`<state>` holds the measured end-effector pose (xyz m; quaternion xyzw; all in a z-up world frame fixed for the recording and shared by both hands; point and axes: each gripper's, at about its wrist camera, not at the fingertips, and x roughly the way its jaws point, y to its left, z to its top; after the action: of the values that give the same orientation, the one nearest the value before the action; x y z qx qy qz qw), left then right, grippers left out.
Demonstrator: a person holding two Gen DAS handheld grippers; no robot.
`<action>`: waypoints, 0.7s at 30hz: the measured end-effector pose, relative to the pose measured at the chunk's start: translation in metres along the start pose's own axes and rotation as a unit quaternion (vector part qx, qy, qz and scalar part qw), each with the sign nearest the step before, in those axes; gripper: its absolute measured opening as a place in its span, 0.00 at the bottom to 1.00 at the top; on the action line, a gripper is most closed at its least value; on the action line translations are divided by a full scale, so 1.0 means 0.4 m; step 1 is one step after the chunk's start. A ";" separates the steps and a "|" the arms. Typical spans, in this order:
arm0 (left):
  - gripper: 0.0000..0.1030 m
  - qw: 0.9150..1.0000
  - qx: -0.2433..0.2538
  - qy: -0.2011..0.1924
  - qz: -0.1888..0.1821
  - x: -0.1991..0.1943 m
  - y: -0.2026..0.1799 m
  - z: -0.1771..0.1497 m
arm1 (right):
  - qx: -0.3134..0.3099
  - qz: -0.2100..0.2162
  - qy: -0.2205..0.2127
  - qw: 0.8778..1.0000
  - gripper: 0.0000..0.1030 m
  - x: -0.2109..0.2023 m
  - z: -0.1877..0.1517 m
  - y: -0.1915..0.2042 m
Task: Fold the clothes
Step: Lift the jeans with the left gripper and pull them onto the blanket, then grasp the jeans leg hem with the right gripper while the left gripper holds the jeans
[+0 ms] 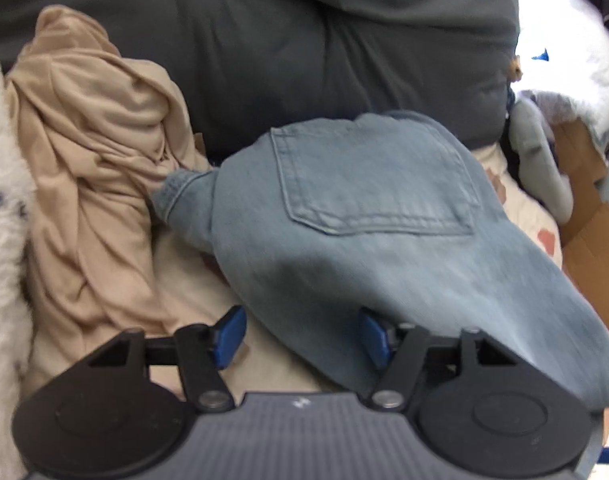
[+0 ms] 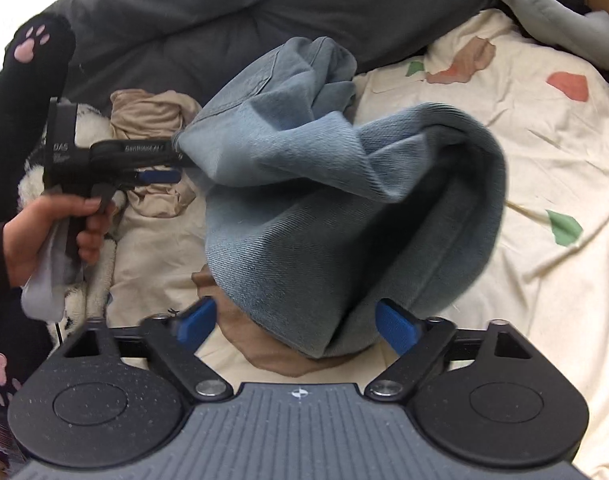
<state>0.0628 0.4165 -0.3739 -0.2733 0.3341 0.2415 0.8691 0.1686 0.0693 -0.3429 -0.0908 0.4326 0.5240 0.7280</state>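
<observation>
Denim jeans [image 2: 344,208] ("Senhouse" gripper [image 2: 172,170] beside)

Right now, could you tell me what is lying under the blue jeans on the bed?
The jeans lie on a cream sheet with leaf prints. A tan garment pokes out from under their near edge. How far it runs underneath cannot be seen; the denim covers it.

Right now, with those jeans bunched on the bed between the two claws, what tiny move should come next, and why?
Probably close the right gripper on the jeans. Its jaws stand open with the bundled denim between them, not pinched. The left gripper looks open too, so nothing seems to hold the cloth yet.
</observation>
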 end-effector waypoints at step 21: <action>0.24 0.998 -0.019 -0.042 -0.033 0.011 0.013 0.024 | -0.047 -0.046 0.009 0.998 0.13 0.072 0.000 0.026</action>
<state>0.0669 0.4273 -0.3728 -0.2900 0.2833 0.2304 0.8846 0.1622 0.0935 -0.3603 -0.1490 0.4092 0.5090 0.7425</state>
